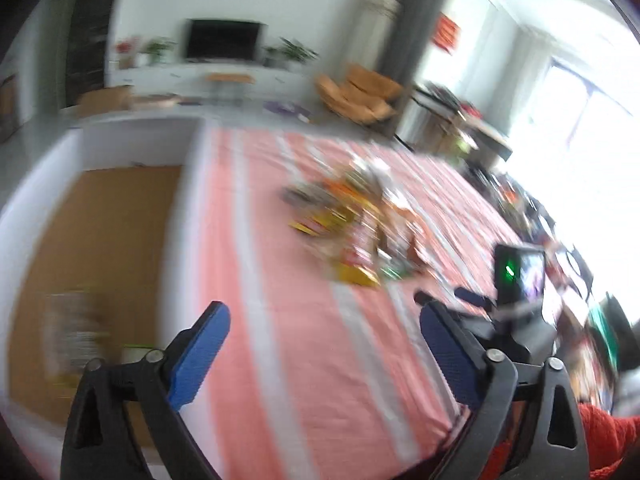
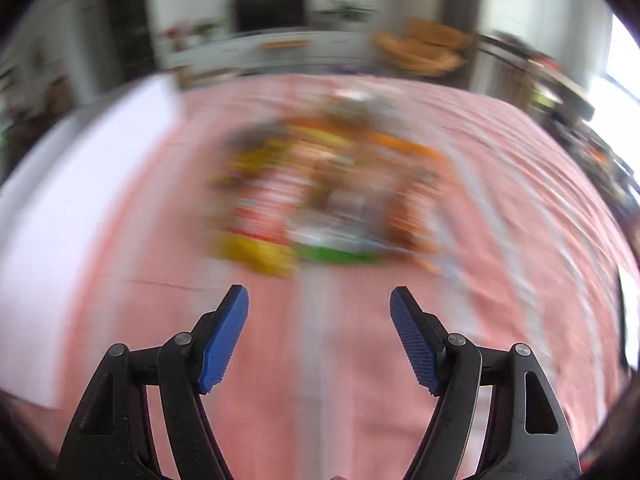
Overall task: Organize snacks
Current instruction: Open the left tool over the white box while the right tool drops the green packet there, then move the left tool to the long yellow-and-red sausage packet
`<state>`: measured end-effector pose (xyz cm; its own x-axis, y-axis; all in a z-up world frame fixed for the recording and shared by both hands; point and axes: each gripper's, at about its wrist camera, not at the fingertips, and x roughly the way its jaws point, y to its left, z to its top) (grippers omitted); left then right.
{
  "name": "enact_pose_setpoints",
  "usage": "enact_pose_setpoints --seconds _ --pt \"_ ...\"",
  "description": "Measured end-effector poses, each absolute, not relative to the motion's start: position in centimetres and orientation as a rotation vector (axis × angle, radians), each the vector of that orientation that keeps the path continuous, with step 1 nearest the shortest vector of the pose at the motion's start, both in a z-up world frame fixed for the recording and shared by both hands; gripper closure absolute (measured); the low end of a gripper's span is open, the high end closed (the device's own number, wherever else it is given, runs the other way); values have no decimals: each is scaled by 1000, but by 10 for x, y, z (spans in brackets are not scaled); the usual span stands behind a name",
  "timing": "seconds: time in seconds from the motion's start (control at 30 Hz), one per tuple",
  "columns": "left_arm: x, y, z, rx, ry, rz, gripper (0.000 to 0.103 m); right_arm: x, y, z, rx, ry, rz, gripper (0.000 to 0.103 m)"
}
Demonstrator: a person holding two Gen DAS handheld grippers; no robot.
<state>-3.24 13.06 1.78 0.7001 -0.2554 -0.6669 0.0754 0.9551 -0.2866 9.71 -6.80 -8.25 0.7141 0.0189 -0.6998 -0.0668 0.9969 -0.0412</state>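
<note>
A blurred pile of colourful snack packets [image 1: 356,224] lies on the pink striped tablecloth [image 1: 288,320]. My left gripper [image 1: 324,316] is open and empty, above the cloth near the pile's front left. A white box with a brown floor [image 1: 104,240] stands at the left, with a blurred packet [image 1: 72,336] inside. The right gripper body [image 1: 516,280] shows at the right of the left wrist view. In the right wrist view my right gripper [image 2: 319,300] is open and empty, just short of the snack pile [image 2: 320,200], whose yellow [image 2: 256,256] and green [image 2: 340,254] packets are nearest.
The white box side [image 2: 60,216] is at the left of the right wrist view. Beyond the table are a TV on a white cabinet [image 1: 222,40], an orange armchair [image 1: 360,92] and a bright window [image 1: 580,120]. Cluttered items lie along the table's right edge [image 1: 532,208].
</note>
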Motion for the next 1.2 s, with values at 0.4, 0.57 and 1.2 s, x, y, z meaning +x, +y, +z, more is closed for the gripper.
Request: enact_pose_setpoints --seconds 0.4,0.57,1.2 --pt "67 83 -85 -144 903 -5 7 138 -170 -98 38 766 -166 27" --pt "70 97 -101 -140 909 47 7 97 -180 -100 64 784 -154 26" --pt "79 87 -108 -54 940 66 0 87 -182 -102 58 778 -154 20"
